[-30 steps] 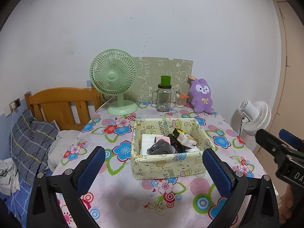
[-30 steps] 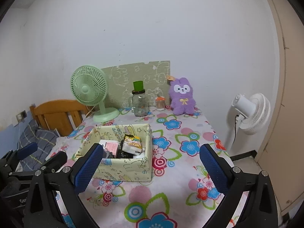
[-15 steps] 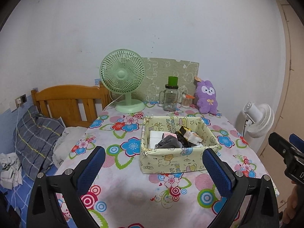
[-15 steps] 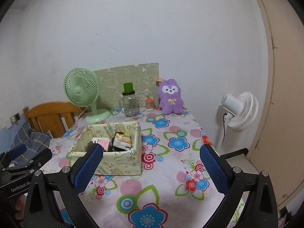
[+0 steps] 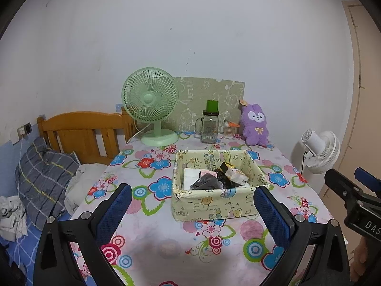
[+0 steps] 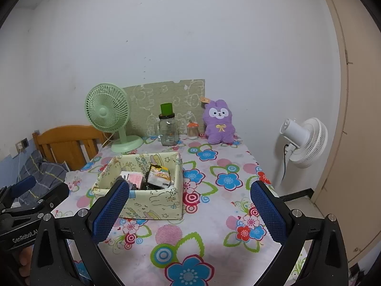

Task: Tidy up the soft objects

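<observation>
A pale yellow fabric box [image 5: 214, 201] [image 6: 152, 202] stands mid-table with a dark cloth [image 5: 207, 182], white packets and snack packs [image 6: 158, 177] inside. A purple plush bunny [image 5: 255, 124] [image 6: 219, 122] sits upright at the table's back against the wall. My left gripper [image 5: 190, 211] is open and empty, held back above the near table edge, in front of the box. My right gripper [image 6: 189, 211] is open and empty, to the right of the box over the floral cloth.
A green desk fan [image 5: 152, 112], a glass jar with a green lid [image 5: 210, 125], a small orange-lidded jar [image 6: 192, 130] and a green board [image 6: 166, 102] line the back. A white floor fan [image 6: 302, 143] stands right of the table; a wooden bed [image 5: 78, 133] with pillow lies left.
Both grippers have drawn back and up from the table; the box and plush look smaller and farther away. Both stay open and empty.
</observation>
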Motion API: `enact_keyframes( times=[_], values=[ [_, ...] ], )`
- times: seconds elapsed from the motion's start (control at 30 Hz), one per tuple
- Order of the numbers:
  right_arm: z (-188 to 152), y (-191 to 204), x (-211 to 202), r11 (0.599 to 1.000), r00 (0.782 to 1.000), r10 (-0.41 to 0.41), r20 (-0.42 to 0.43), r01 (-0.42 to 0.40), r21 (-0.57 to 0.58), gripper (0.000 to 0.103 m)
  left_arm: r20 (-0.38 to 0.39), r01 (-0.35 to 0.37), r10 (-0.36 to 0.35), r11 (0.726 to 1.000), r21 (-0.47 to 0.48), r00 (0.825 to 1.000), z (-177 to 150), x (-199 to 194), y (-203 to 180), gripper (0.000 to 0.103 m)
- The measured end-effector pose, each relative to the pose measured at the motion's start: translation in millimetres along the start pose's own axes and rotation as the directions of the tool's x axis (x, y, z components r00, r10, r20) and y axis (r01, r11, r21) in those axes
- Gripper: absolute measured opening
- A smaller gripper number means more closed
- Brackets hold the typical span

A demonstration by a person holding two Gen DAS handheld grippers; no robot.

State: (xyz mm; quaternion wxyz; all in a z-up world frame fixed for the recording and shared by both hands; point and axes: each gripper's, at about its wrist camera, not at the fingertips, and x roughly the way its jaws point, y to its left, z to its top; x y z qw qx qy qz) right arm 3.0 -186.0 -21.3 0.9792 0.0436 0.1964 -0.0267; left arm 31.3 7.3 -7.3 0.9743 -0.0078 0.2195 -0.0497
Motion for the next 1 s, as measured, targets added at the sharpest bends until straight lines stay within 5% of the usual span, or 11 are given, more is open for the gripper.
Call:
enact_keyframes(
  times=[1.0],
  values=[
    [-0.8,-0.6,-0.4,1.0,1.0,0.007,0.001,-0.007,0.006,0.103,0.008,0.013,-0.013,1.0,0.002,1.0,2.7,-4.5,-3.4,0.103]
  ],
)
